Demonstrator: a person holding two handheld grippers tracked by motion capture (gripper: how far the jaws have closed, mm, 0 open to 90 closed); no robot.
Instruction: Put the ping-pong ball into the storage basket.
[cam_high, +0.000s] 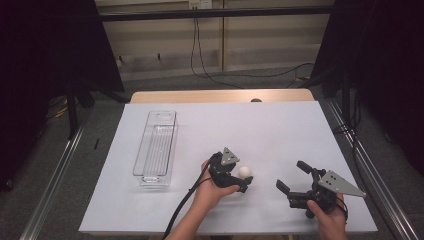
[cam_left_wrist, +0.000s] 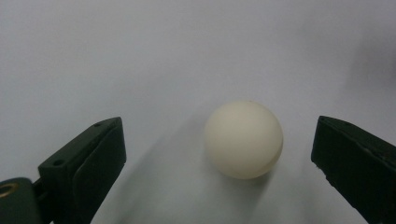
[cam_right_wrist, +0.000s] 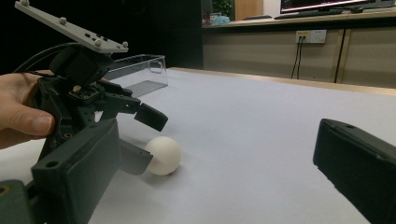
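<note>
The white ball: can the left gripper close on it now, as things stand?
Probably yes. The white ball lies on the table between the open jaws of the left gripper, nearer one jaw, and nothing stands between them.

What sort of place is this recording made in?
Probably a lab or office recording station: a white-covered table inside a black frame, dark curtains, cables along the wall, and a desk with a monitor behind.

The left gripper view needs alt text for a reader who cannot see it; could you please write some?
A cream-white ball rests on the white table surface between the left gripper's two open black jaws, touching neither and nearer the jaw at the picture's right.
</note>
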